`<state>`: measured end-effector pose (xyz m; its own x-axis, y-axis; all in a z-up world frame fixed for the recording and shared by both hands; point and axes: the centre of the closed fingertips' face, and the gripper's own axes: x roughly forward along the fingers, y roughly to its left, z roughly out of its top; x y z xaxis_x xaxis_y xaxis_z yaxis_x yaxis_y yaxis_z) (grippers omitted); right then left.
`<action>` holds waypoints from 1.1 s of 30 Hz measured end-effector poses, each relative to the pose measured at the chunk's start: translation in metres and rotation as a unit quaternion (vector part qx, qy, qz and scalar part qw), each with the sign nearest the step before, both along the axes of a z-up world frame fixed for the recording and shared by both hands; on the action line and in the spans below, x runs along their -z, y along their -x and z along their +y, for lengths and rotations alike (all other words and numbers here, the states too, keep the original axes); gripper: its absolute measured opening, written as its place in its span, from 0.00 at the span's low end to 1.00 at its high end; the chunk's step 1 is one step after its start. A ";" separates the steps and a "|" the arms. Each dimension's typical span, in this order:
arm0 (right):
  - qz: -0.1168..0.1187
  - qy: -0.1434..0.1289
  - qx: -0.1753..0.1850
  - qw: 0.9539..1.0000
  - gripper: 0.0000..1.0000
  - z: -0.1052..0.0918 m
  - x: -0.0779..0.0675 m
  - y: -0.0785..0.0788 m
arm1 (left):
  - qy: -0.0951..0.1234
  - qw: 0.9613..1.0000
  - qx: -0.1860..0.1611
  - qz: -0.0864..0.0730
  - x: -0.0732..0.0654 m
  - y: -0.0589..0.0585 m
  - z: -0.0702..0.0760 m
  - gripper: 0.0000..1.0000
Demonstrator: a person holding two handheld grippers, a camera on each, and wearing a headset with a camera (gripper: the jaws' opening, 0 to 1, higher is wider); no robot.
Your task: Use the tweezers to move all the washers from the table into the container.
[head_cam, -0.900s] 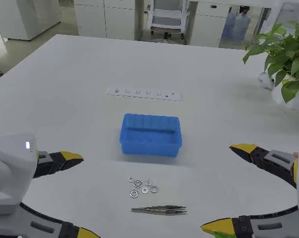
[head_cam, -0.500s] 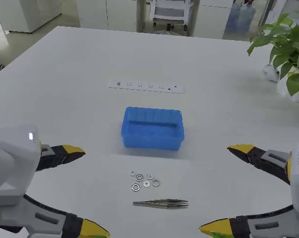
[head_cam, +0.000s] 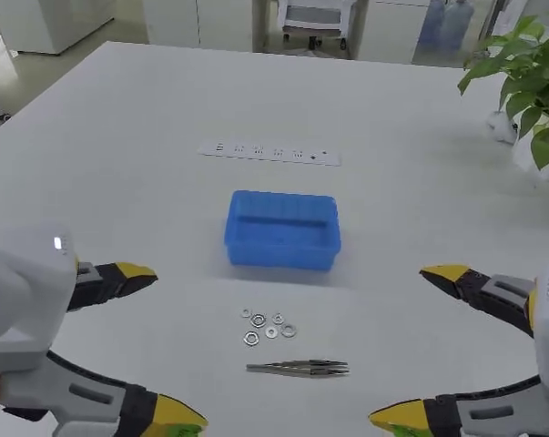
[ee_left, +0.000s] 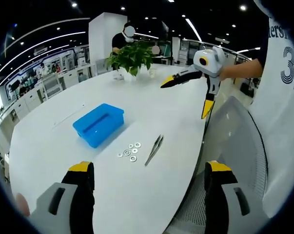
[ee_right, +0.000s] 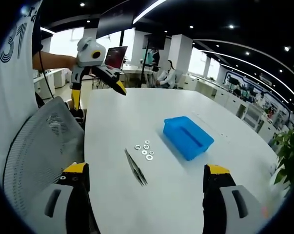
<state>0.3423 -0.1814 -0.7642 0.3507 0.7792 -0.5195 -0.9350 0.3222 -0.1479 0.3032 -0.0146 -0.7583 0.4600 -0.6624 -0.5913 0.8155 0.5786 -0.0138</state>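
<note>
Washers [head_cam: 267, 327], tweezers [head_cam: 298, 367] and container [head_cam: 281, 257] lie as they did a moment ago; only my head has tipped. Inside the blue container I see just its floor, though the near wall hides a strip of it. The washers cluster on the table [head_cam: 119, 137] at its 6 o'clock, with the tweezers flat at their 5 o'clock. My left gripper [head_cam: 180, 348] at 8 o'clock and right gripper [head_cam: 397, 345] at 4 o'clock both gape wide, holding nothing, their bodies cut off by the frame edge.
</note>
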 end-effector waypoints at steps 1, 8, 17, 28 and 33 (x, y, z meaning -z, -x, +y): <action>0.001 0.001 0.000 1.000 0.97 0.000 0.000 0.000 | -0.004 1.000 0.001 0.000 0.001 0.000 0.001 0.99; 0.002 -0.002 0.002 1.000 0.97 0.000 0.001 0.001 | -0.004 1.000 0.004 -0.004 -0.002 -0.002 -0.001 0.99; 0.004 -0.002 0.007 1.000 0.97 -0.003 0.002 0.000 | -0.006 1.000 0.011 -0.004 -0.002 -0.004 -0.006 0.99; 0.008 0.002 0.007 1.000 0.96 -0.003 0.005 -0.004 | -0.007 1.000 0.014 0.001 0.003 -0.005 -0.006 0.99; 0.007 0.004 0.006 1.000 0.95 -0.003 0.005 -0.007 | -0.005 1.000 0.014 0.003 0.004 -0.007 -0.007 0.99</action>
